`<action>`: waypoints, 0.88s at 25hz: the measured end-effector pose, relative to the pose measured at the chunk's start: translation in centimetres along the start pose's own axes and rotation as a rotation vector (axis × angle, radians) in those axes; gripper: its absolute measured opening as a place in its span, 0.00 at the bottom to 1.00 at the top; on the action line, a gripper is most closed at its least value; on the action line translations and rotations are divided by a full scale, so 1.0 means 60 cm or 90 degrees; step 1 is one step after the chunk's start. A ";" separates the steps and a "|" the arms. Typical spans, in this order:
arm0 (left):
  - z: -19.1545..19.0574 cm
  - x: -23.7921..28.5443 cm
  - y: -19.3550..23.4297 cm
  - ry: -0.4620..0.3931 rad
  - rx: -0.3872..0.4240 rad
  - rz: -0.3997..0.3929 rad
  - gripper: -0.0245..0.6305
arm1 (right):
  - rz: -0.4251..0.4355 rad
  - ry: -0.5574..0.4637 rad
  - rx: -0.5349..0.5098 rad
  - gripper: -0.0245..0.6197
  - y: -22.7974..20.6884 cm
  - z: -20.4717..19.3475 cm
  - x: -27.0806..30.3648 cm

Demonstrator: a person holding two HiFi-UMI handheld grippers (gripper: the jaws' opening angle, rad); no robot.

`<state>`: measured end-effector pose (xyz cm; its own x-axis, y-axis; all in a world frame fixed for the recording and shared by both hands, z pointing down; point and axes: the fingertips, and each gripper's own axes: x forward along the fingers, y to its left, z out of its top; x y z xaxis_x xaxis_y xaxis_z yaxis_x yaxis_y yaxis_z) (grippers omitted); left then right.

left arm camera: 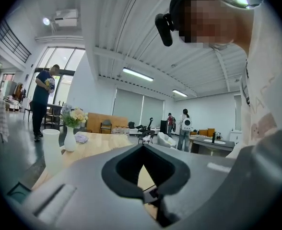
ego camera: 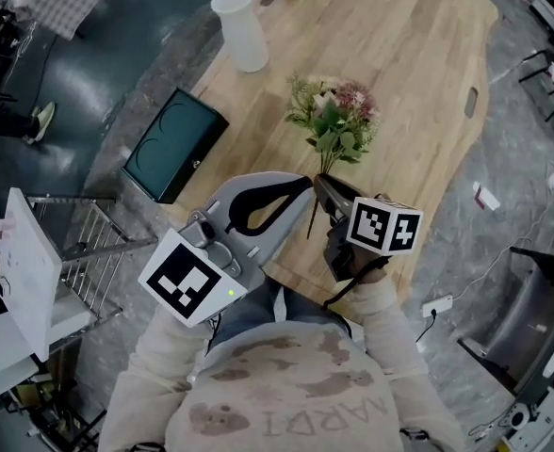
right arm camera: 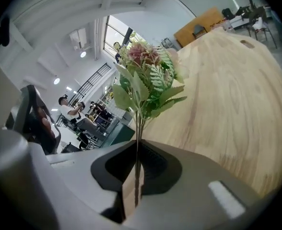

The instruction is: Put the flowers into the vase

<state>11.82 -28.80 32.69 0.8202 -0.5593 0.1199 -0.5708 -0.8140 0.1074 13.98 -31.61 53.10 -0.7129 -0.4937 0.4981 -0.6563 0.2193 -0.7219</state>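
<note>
Between right gripper (right arm camera: 137,146) jaws, flowers (right arm camera: 146,75) stems clamped; left gripper (left arm camera: 142,147) jaws closed on nothing, vase (left arm camera: 52,150) ahead-left of them.

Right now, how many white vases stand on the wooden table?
2. One tall empty vase stands near the table's left edge; a smaller vase, holding a bouquet, stands beyond it at the far end. More could be hidden outside the views.

head view steeply down on the table (ego camera: 437,83), gripper views low along their jaws, same table
</note>
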 end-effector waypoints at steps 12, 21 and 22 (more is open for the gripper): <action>0.051 -0.090 0.082 -0.043 0.047 -0.011 0.04 | 0.030 -0.091 -0.111 0.11 0.173 0.071 0.019; 0.068 -0.201 0.178 -0.061 0.059 -0.056 0.04 | 0.019 -0.190 -0.158 0.11 0.324 0.106 0.077; 0.070 -0.214 0.190 -0.064 0.060 -0.060 0.04 | 0.017 -0.201 -0.163 0.11 0.339 0.109 0.085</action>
<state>-5.07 -31.52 28.25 0.8724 -0.4886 0.0136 -0.4888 -0.8722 0.0198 -1.37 -35.20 37.81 -0.6463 -0.7099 0.2799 -0.7070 0.4191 -0.5696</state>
